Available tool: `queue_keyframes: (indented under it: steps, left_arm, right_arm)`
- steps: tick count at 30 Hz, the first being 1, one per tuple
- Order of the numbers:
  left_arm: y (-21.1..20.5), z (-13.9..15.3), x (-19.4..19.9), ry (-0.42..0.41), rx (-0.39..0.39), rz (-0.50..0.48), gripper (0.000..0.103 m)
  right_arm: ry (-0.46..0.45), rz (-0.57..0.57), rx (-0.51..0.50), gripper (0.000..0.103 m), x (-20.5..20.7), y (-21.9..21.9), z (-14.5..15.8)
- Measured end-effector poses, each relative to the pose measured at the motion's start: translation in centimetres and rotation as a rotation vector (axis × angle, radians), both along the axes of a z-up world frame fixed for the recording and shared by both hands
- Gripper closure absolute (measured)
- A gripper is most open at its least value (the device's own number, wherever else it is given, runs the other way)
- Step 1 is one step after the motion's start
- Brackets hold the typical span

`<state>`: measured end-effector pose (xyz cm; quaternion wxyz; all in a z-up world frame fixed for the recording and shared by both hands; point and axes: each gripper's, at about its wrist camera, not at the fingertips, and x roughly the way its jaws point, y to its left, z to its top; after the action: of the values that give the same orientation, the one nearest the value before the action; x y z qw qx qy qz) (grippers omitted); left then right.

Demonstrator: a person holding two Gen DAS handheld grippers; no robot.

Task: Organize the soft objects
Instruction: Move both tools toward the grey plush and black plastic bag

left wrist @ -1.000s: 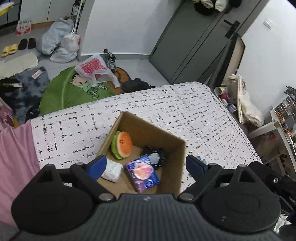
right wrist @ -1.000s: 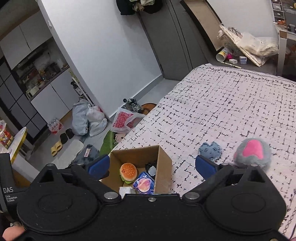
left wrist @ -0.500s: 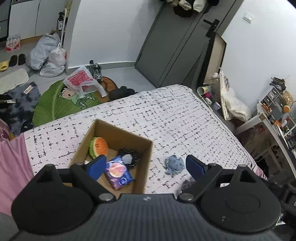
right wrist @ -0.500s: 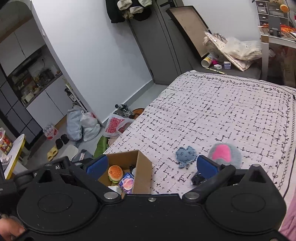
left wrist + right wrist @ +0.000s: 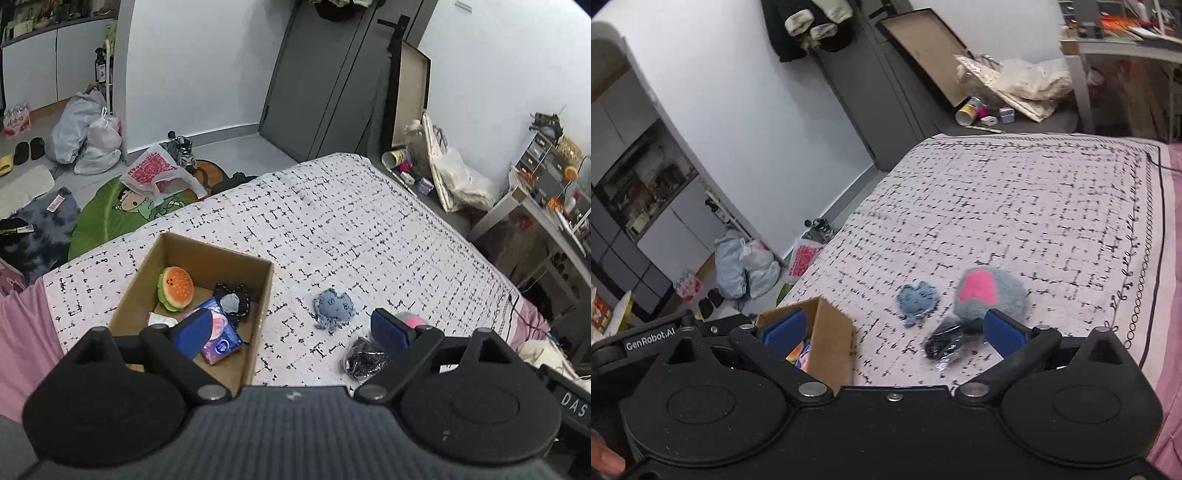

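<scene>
Left gripper (image 5: 291, 330) & right gripper (image 5: 892, 332): both spread wide, nothing held. Box (image 5: 236, 258) on bed (image 5: 351, 221) holds burger toy (image 5: 176, 288); blue plush (image 5: 334, 306) lies beside box.

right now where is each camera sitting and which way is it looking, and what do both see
Left wrist: rides the left hand-held gripper, above the bed, looking down and forward at the cardboard box; its own open blue-padded fingers frame the view.
Right wrist: rides the right hand-held gripper, aimed across the bed at the grey and pink plush; open fingers and a fingertip at the lower left show.
Shared: box, blue octopus plush, black bundle.
</scene>
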<state>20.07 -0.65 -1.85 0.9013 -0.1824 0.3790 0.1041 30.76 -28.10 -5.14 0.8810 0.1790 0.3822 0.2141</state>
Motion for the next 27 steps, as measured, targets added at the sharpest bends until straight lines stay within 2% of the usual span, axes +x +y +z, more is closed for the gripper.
queue_keyframes:
  steps: [6,17,27]
  left_arm:
    - [-2.9,-0.3,1.3,-0.003,0.057,-0.009,0.011]
    - [-6.3,-3.1,5.2,0.044,0.044,0.001,0.011]
    - [-8.4,-6.3,10.0,0.094,0.023,-0.019,0.012]
  right_arm:
    - [0.030,-0.060,0.068,0.000,1.2,-3.2,-1.6]
    - [0.103,-0.184,0.178,0.000,3.9,-8.3,-5.0]
    - [0.160,-0.221,0.185,0.001,6.5,-9.7,-8.2]
